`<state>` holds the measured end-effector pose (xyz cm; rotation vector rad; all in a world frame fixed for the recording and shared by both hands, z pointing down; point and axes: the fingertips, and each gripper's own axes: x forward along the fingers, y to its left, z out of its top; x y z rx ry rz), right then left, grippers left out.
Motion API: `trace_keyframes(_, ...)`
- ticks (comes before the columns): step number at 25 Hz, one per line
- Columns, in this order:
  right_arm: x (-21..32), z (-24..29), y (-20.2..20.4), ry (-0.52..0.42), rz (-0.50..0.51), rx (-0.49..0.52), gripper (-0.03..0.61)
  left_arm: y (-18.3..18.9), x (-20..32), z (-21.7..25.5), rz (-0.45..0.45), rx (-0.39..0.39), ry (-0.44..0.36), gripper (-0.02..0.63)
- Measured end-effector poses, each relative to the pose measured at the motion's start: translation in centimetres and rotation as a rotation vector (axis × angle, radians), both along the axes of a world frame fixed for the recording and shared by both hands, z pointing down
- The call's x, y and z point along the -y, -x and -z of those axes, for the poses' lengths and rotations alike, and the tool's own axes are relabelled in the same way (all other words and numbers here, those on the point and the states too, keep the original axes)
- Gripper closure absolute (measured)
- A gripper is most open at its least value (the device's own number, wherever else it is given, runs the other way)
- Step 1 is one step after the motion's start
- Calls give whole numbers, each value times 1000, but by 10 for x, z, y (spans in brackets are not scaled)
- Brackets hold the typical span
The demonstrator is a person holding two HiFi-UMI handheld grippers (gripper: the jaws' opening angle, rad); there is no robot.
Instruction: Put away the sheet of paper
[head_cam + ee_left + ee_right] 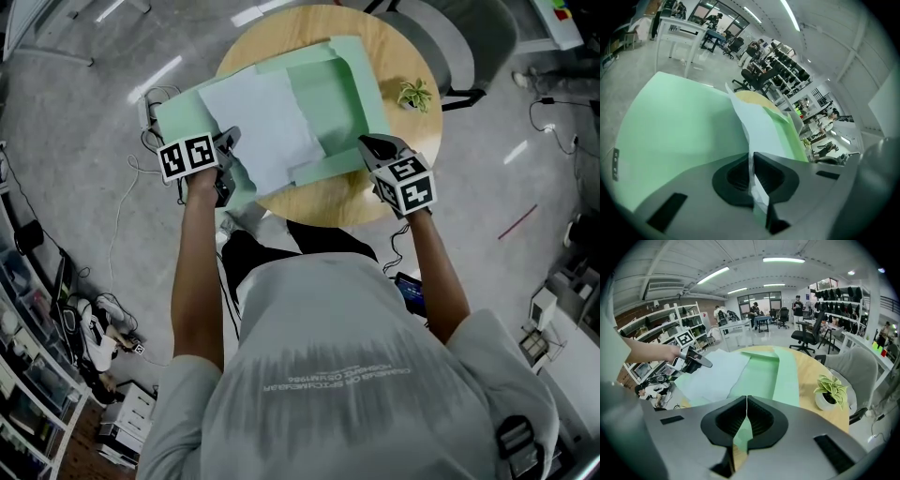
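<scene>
A: Left gripper [228, 141], state?
B: Jaws pressed together on the near-left edge of the sheet of paper [267, 122]. The left gripper view shows the pale sheet pinched right between them.

A: Right gripper [746, 401]?
B: Closed too, clamped on the near-right edge of the green folder [342, 94], with a green strip showing between the jaws.

A: Where's the paper?
B: Lying on the open folder, over its left half, on the round wooden bench [394, 56]. The folder's left part sticks out past the bench edge.

A: Anything else?
B: A small potted plant [412, 94] on the bench, right of the folder, not touching it.
</scene>
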<state>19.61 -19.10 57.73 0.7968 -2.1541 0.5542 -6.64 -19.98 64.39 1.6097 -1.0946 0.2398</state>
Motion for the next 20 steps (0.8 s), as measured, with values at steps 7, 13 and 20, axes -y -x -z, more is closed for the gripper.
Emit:
trace_keyframes(7,8,-2,-19,18,-29,16,546,-27,6,-8,-36,3,33,591)
trace_keyframes(13,15,-1,-28,26,-12,54,546,-56,19,-8,-111,-3,39,591)
trace_keyframes(20,5,-1,-41,59,44,70,546,-77,32,-3,-169,11,40,591)
